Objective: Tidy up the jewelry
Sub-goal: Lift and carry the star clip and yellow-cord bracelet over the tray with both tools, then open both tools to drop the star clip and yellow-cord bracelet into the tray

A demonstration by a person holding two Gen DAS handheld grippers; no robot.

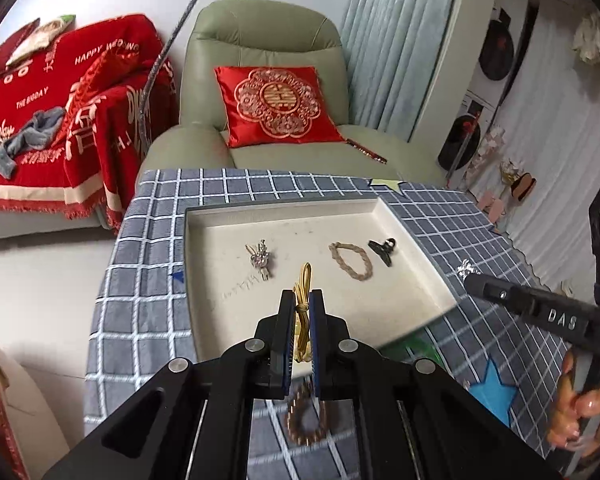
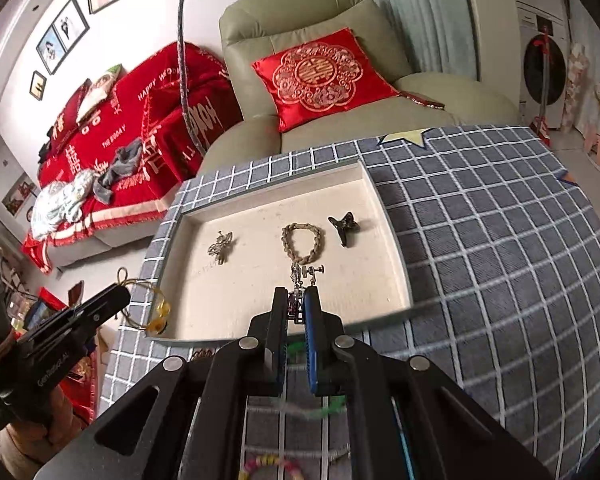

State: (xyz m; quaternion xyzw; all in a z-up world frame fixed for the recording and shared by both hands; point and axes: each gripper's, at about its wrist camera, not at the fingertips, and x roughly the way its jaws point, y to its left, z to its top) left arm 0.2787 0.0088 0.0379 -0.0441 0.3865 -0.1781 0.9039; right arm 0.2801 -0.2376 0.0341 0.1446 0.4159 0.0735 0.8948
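Pinching gold bangle (image 1: pixel 302 300) between left fingers (image 1: pixel 287 312).

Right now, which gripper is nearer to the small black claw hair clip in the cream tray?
Right. The right gripper, shut on a silver earring, hangs over the tray's near part, below the black clip. The left gripper holds a gold cord bracelet farther left.

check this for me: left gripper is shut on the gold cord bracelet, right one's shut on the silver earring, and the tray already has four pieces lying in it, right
Not quite: the tray holds three pieces, not four, as the right wrist view shows: a silver brooch, a braided bracelet and a black hair claw. The rest stands: left gripper shut on the gold cord bracelet, right gripper on the silver earring.
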